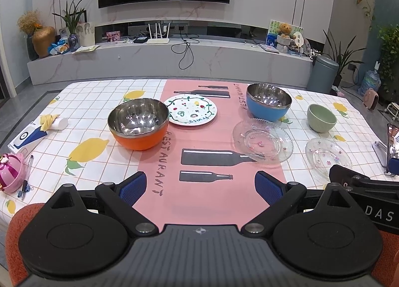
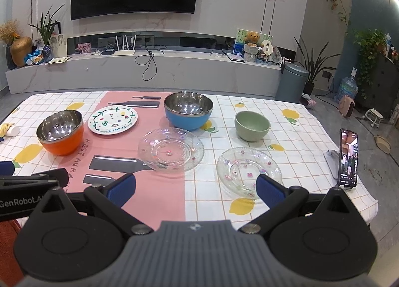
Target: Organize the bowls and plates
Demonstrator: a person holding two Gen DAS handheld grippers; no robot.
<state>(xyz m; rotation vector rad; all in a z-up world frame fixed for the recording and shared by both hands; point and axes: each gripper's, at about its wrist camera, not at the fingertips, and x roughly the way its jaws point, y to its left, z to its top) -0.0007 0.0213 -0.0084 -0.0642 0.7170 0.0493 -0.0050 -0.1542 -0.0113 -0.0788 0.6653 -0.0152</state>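
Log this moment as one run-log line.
left tongs open, empty | right tongs open, empty | orange bowl, blue bowl, green bowl apart on table | nothing stacked

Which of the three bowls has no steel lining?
The green bowl, right of the blue bowl: plain matte and smaller. The blue and orange bowl have shiny steel interiors.

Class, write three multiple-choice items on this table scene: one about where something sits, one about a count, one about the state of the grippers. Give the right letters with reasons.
1. Where is the painted white plate?
A. right of the orange bowl
B. inside the blue bowl
C. under the green bowl

2. How many clear glass plates are there?
A. one
B. two
C. four

3. What state are the left gripper and right gripper in?
A. both open, empty
B. both shut
C. one holds a bowl

Answers:
1 A: it lies flat just right of that bowl.
2 B: one by the blue bowl, one nearer.
3 A: tablecloth shows between the spread fingers.
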